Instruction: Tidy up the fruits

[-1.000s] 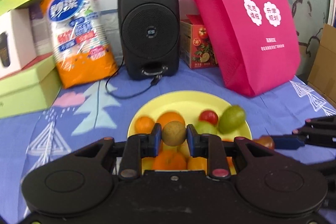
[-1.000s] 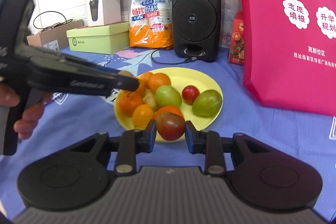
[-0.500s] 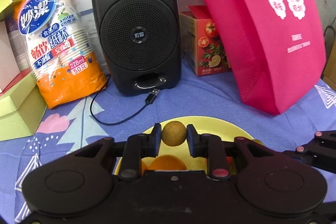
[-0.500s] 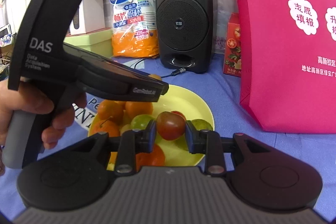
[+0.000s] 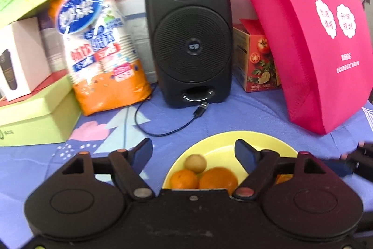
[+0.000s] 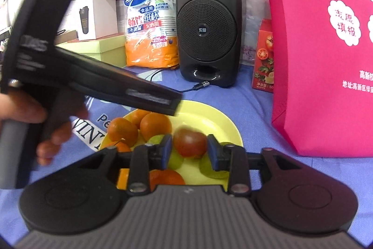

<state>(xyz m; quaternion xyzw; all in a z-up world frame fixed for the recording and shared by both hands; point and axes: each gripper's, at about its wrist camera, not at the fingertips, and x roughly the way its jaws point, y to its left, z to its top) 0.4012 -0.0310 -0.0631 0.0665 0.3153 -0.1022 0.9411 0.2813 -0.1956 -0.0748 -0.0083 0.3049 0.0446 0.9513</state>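
A yellow plate [image 5: 235,139] on the blue cloth holds oranges [image 5: 219,179] and a small tan round fruit [image 5: 195,162]. My left gripper [image 5: 193,151] hangs over the plate's near-left rim. Its jaws are opening wide, and the tan fruit lies free on the plate below them. In the right wrist view the plate [image 6: 209,113] also carries oranges [image 6: 155,123] and green fruits [image 6: 156,140]. My right gripper [image 6: 189,147] is over the plate with its jaws opening. A blurred red-green tomato [image 6: 190,142] sits between the pads, which have parted from it.
A black speaker [image 5: 191,43] with a loose cable [image 5: 163,130] stands behind the plate. A pink bag [image 5: 314,39] is at the right, with a red tomato box [image 5: 256,62] beside it. An orange pack of paper cups [image 5: 102,50] and green boxes [image 5: 37,113] are at the left. A hand [image 6: 25,113] holds the left gripper.
The left jaws let go of the tan fruit, which now lies on the plate. The right jaws have parted around the tomato. The left gripper has shifted left over the plate.
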